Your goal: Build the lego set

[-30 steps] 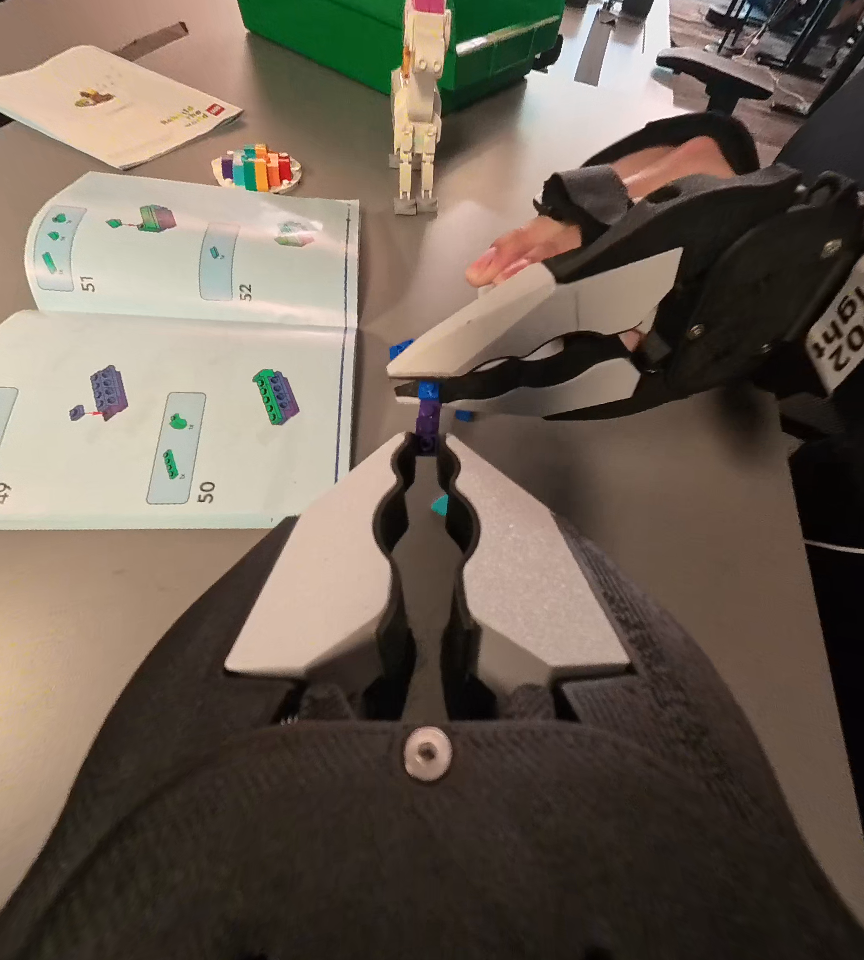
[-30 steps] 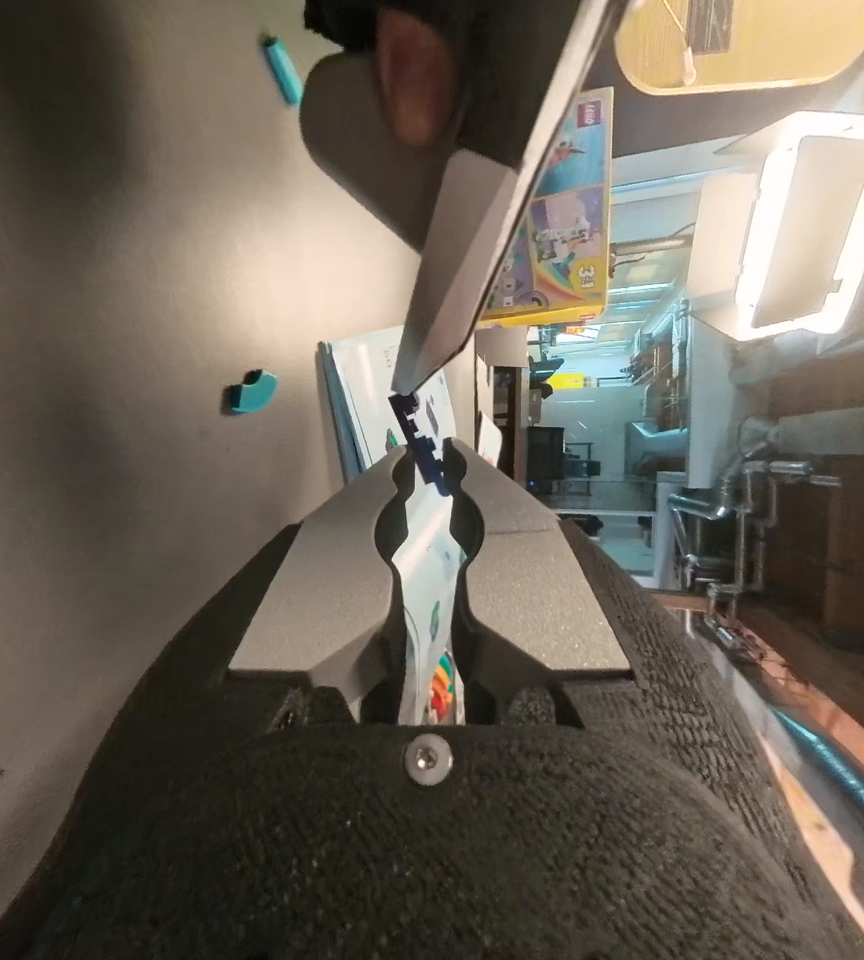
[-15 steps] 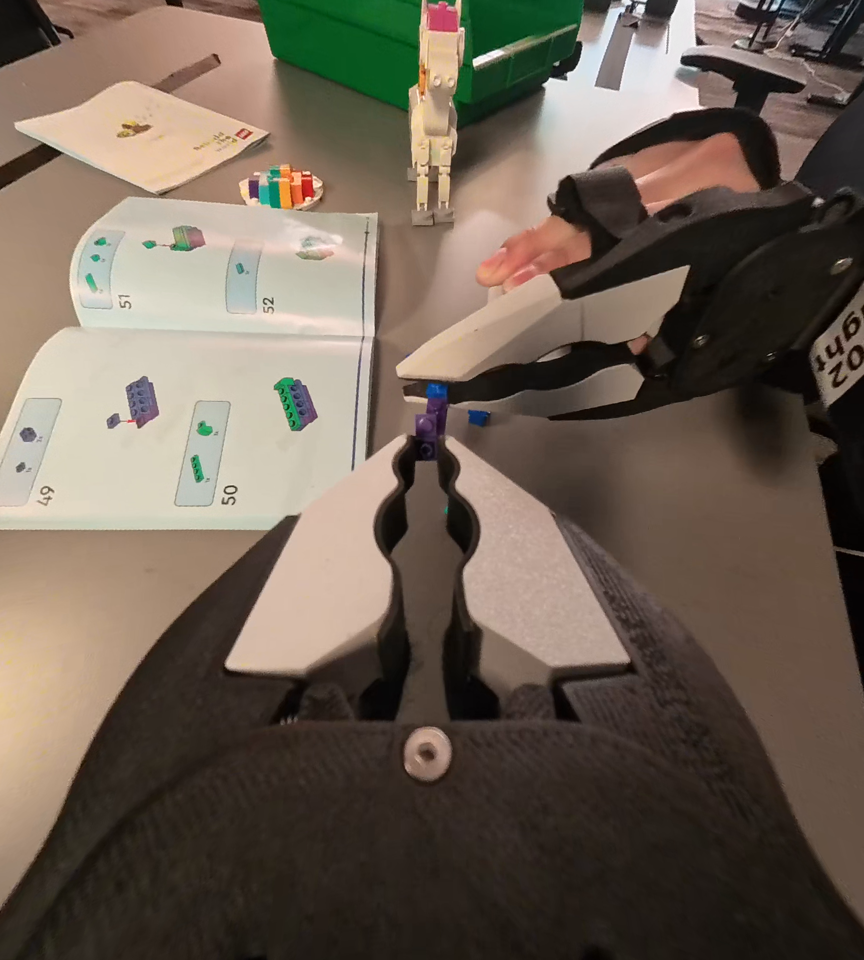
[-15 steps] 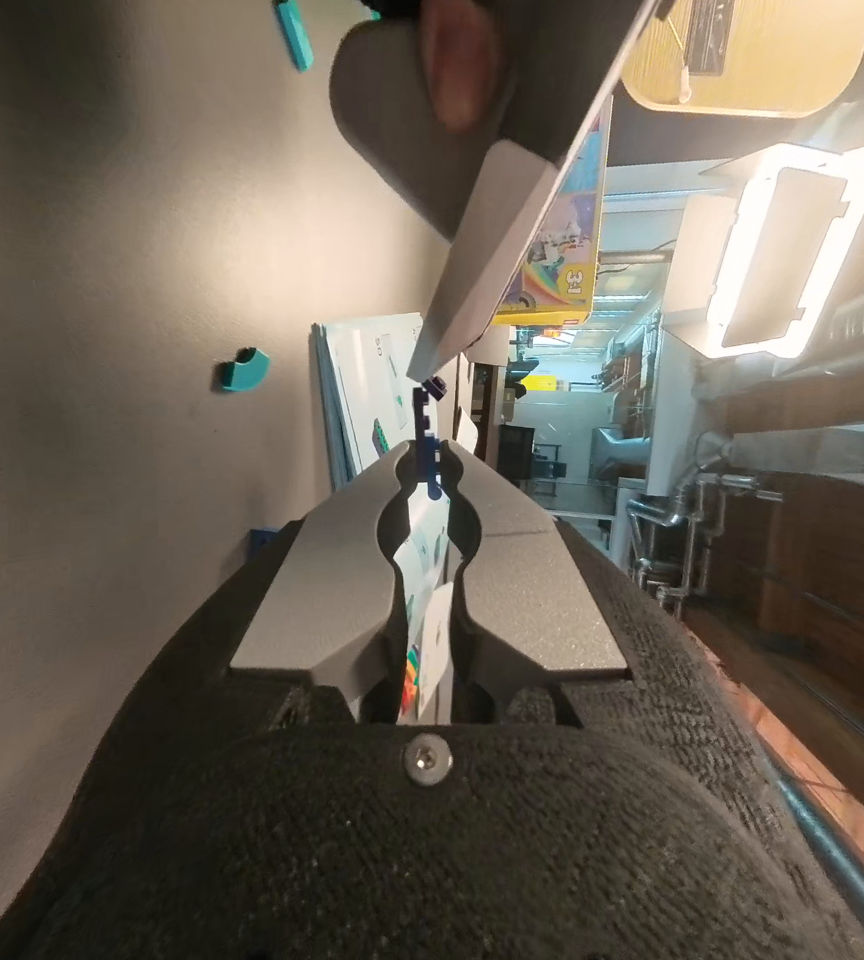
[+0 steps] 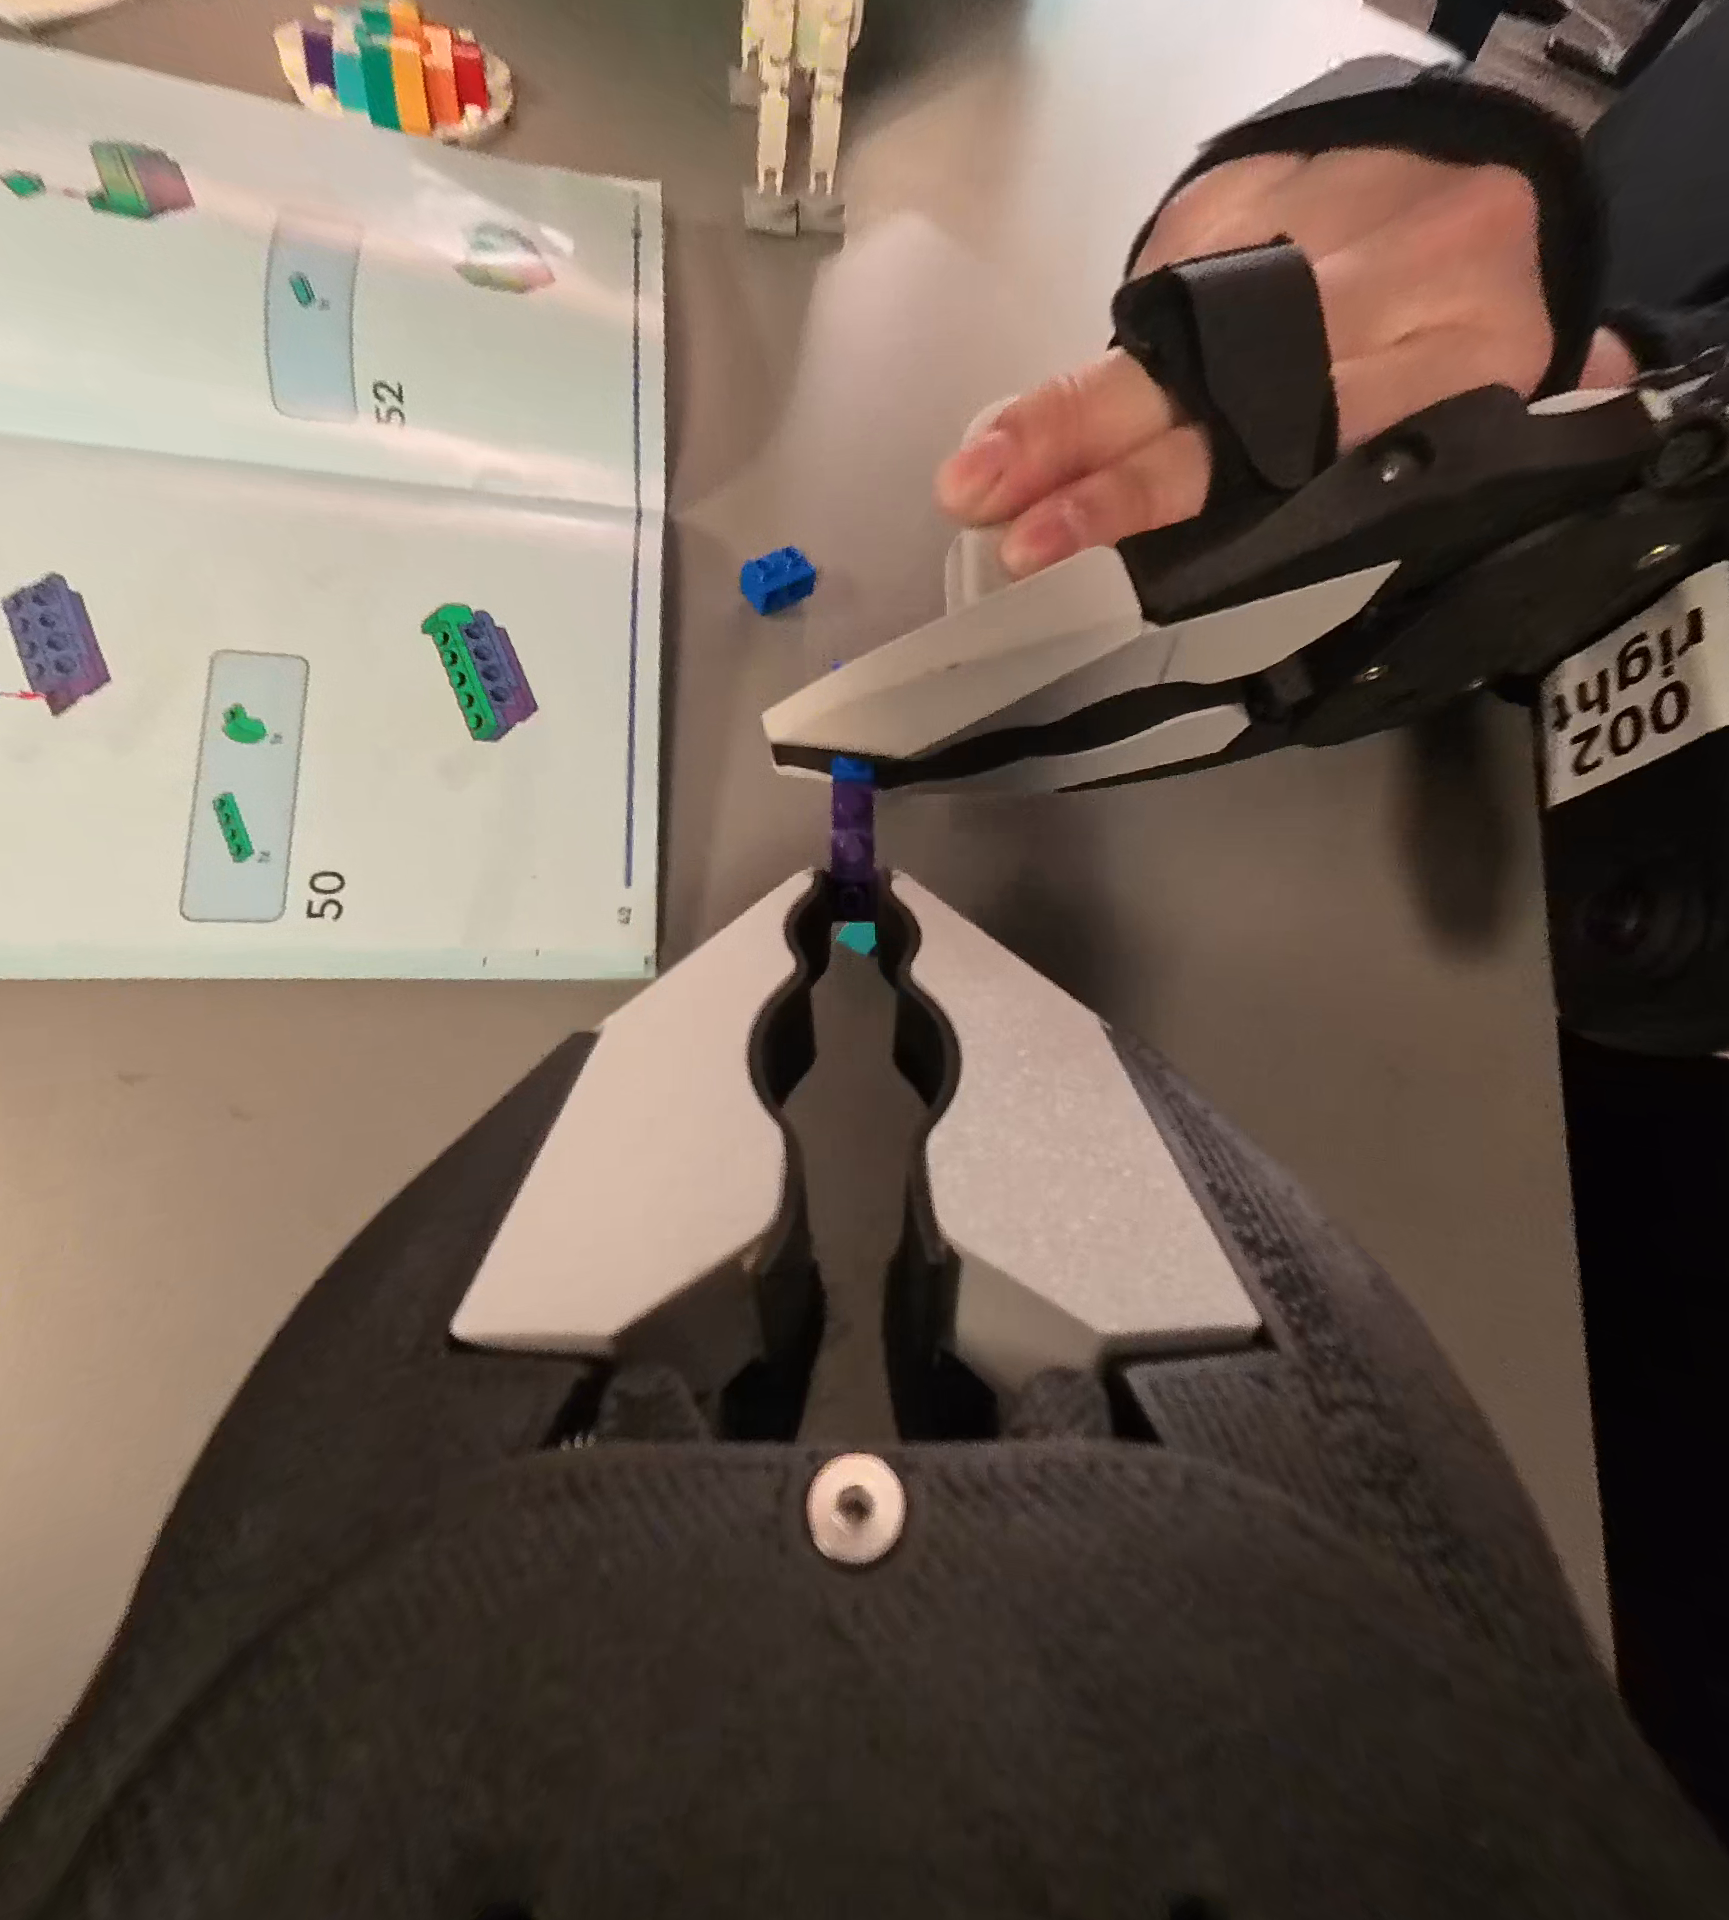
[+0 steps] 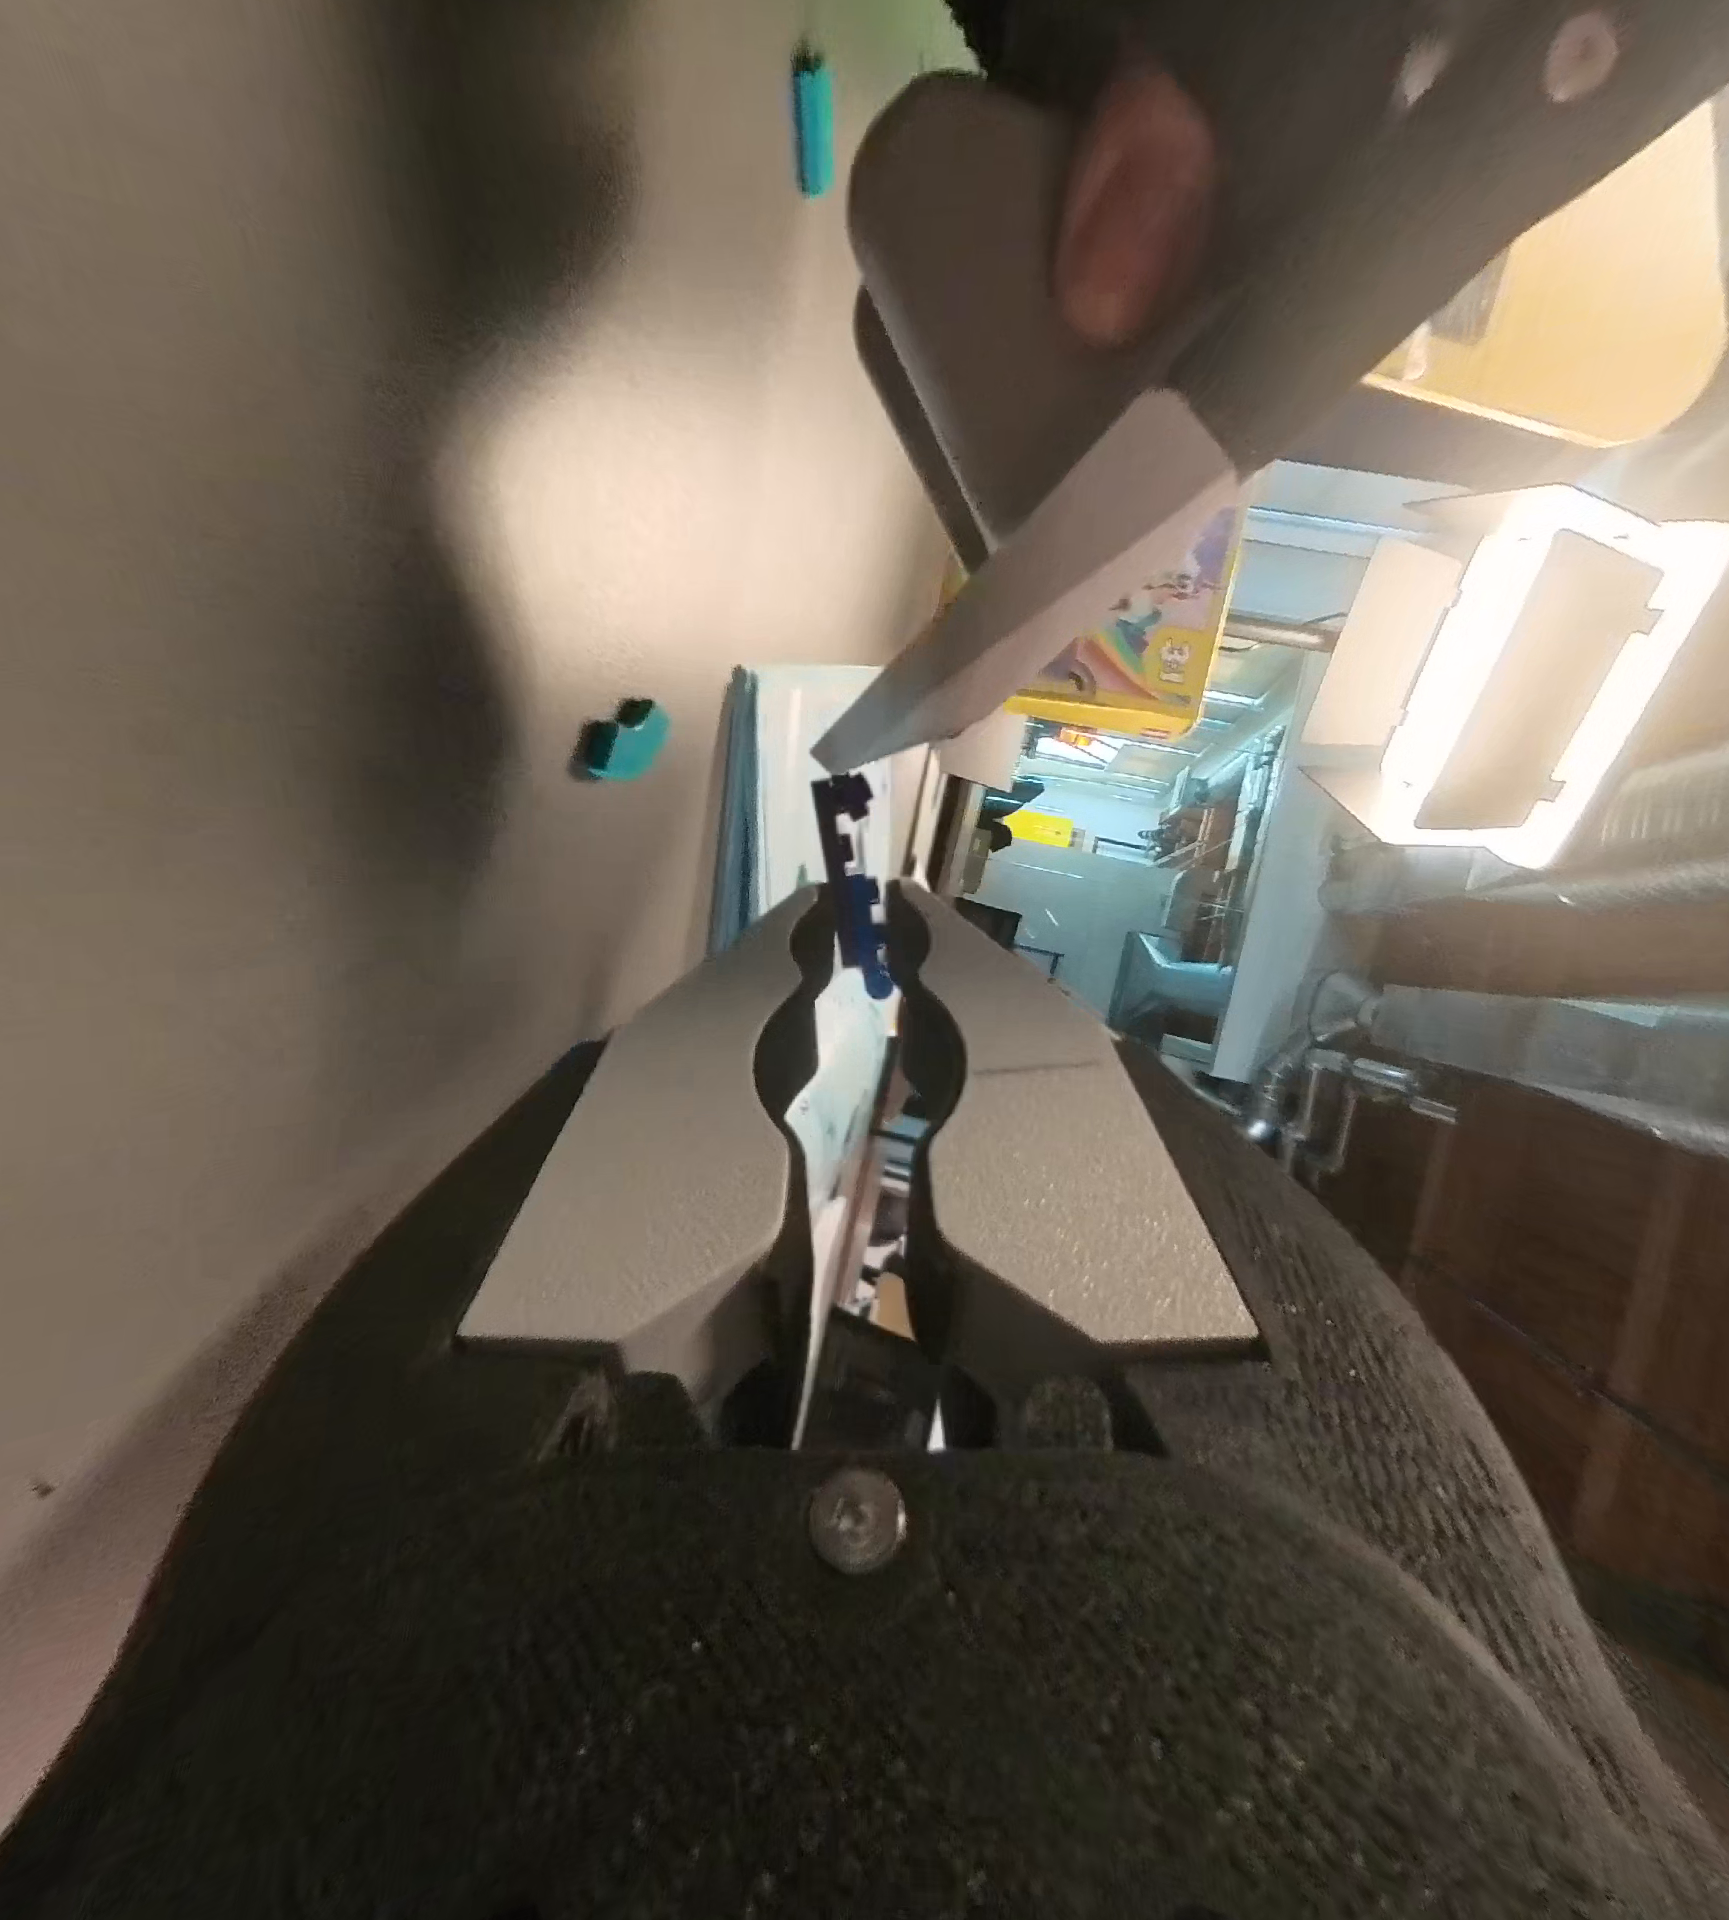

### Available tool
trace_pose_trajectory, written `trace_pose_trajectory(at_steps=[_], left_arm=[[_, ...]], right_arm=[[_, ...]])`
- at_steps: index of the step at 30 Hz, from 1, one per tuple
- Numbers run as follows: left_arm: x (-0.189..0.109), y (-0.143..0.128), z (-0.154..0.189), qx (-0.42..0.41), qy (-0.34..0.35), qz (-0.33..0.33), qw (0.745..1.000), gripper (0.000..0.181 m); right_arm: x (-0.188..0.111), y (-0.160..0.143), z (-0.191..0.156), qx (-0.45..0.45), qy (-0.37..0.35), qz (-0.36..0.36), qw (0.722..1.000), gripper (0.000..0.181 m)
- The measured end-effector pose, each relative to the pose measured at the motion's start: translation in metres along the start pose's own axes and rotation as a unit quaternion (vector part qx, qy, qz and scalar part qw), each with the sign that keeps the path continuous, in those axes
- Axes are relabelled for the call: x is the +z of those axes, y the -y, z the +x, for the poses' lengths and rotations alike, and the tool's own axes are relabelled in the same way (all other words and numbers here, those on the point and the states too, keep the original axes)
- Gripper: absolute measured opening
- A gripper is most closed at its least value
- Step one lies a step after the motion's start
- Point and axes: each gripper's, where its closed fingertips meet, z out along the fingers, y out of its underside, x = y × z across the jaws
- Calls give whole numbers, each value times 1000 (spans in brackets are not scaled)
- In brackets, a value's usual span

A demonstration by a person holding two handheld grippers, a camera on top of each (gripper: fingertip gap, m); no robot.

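Observation:
In the left wrist view my left gripper is shut on a small purple lego piece that sticks up from its tips. My right gripper reaches in from the right, turned on its side, and is shut on a thin blue lego piece that meets the top of the purple one. In the right wrist view the right gripper grips the dark blue studded plate. The purple piece sits at the plate's far end, under the left gripper's tip. Both are held above the grey table.
An open instruction booklet lies left. A loose blue brick lies beyond the grippers, a teal piece under them. A rainbow build and a white figure's legs stand farther back. The right wrist view shows teal pieces. My left and right fingertips are right by each other. Between my right fingertips and the rainbow build there is roughly 25 cm.
Both grippers stay shut on the joined pieces. The left wrist view has tilted down and come nearer the booklet. The loose blue brick has come out from behind the right gripper.

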Motion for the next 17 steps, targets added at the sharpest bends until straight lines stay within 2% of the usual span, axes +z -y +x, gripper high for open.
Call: trace_pose_trajectory(at_steps=[7, 12, 17], left_arm=[[12, -20, 3, -19, -17, -53, 998, 8], [14, -21, 6, -28, -29, -52, 998, 8], [15, -21, 8, -30, -33, -49, 998, 8]], right_arm=[[2, 6, -18, -5, 42, 9, 999, 12], [0, 11, -20, 7, 54, 27, 998, 19], [-6, 14, -22, -2, 57, 48, 997, 18]])
